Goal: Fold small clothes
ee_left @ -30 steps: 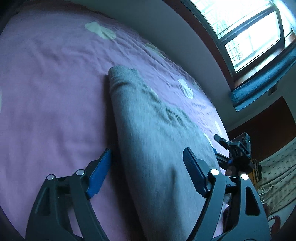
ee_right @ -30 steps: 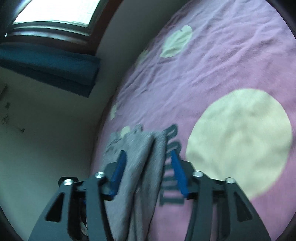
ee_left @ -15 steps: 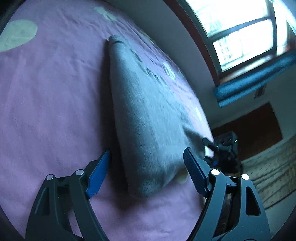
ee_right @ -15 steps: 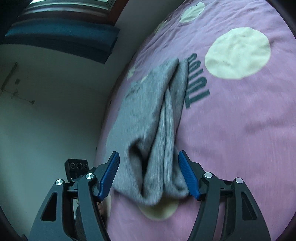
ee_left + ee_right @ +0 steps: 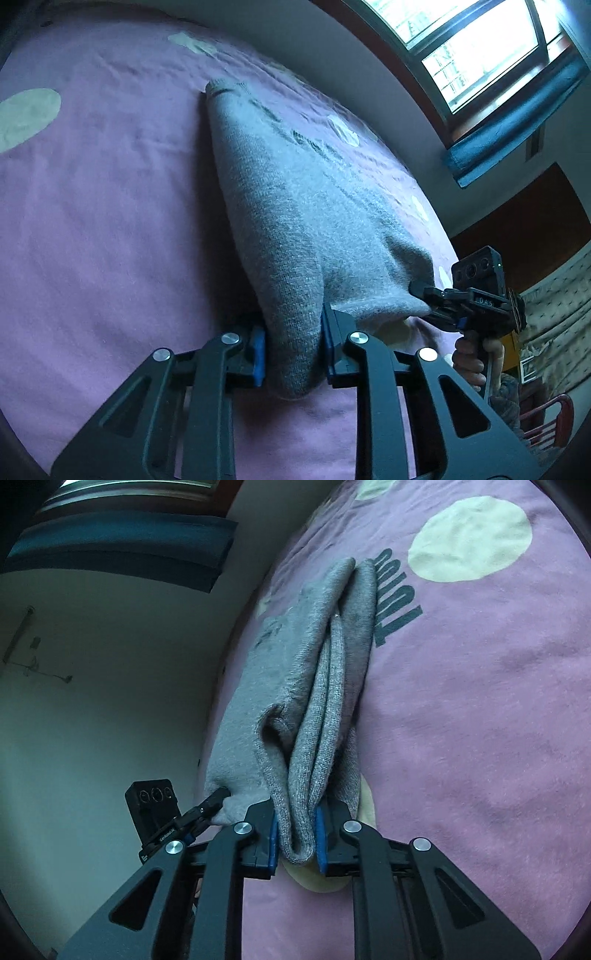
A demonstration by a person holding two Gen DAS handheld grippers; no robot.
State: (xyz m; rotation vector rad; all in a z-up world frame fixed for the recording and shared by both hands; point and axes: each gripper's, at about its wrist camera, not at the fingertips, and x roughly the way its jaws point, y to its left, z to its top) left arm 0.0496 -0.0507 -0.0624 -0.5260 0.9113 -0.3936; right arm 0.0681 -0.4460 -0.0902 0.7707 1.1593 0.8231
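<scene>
A grey knitted garment (image 5: 295, 192), folded in layers, lies lengthwise on the purple bed cover (image 5: 92, 221). My left gripper (image 5: 293, 349) is shut on its near left corner. My right gripper (image 5: 295, 836) is shut on the near right corner, where several folded layers (image 5: 317, 709) bunch between the blue pads. Each gripper shows in the other's view: the right one (image 5: 424, 291) at the garment's right corner, the left one (image 5: 218, 795) at its left corner. The near edge is lifted a little off the cover.
The bed cover (image 5: 480, 701) has pale round patches (image 5: 469, 539) and dark lettering (image 5: 395, 594). A wall (image 5: 92, 683) and a window with a blue blind (image 5: 509, 122) lie beyond the bed. A red chair (image 5: 546, 424) stands at the right.
Both grippers were open around the garment's near end; they have closed on its two near corners. The near edge has risen slightly.
</scene>
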